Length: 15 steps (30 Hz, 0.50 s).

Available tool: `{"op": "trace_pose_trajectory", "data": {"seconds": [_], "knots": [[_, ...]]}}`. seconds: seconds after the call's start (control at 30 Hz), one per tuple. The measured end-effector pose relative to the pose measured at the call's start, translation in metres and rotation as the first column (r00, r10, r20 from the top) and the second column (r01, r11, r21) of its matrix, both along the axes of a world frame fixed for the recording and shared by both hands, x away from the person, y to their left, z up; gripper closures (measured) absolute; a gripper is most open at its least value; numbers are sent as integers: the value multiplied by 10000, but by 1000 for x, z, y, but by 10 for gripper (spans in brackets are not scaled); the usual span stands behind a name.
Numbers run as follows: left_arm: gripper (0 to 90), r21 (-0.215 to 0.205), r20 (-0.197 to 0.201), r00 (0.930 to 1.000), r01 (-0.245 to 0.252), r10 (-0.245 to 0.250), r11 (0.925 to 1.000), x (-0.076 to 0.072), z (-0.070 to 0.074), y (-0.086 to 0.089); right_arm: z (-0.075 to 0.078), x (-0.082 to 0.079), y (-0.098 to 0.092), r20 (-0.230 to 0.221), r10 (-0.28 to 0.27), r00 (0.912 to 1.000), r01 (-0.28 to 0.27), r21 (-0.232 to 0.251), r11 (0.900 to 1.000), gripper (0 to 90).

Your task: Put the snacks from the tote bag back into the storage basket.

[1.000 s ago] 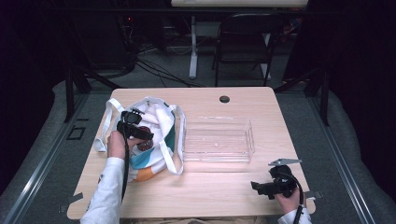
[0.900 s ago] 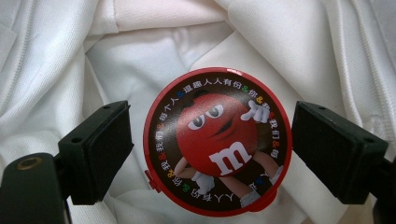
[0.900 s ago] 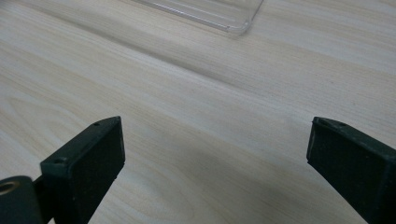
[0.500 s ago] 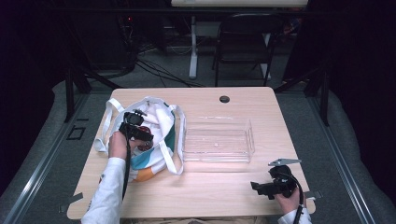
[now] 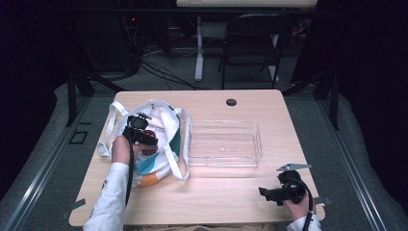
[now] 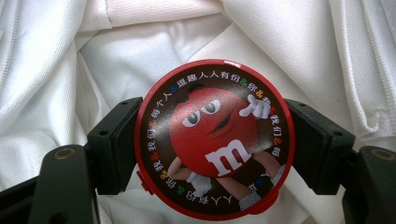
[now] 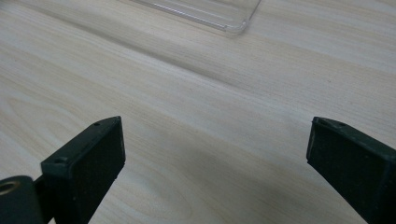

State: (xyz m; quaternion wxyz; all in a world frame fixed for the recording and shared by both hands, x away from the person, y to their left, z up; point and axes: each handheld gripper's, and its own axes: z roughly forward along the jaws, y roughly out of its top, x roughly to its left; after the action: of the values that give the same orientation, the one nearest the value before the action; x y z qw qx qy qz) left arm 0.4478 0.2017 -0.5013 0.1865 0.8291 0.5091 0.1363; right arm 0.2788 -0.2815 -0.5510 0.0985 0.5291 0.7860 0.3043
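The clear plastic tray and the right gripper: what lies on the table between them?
Nothing: bare light wooden table. The right gripper view shows it between the open right gripper and the clear plastic tray.

One white tote bag (image 5: 159,139) with teal and orange print. One round red M&M's tin (image 6: 215,140). One clear plastic tray (image 5: 223,144). Two grippers: left gripper (image 6: 215,144), right gripper (image 7: 215,163). One wooden surface (image 5: 216,192). One black folding chair (image 5: 252,43) behind.
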Motion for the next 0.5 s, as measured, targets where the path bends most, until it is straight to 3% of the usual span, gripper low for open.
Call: {"op": "trace_pose_trajectory", "data": {"seconds": [0.5], "knots": [[260,-216,276,9996,94,-88,9997,-5,14,1,0,0,0,-12,-34,10000,34,10,10000,43]]}}
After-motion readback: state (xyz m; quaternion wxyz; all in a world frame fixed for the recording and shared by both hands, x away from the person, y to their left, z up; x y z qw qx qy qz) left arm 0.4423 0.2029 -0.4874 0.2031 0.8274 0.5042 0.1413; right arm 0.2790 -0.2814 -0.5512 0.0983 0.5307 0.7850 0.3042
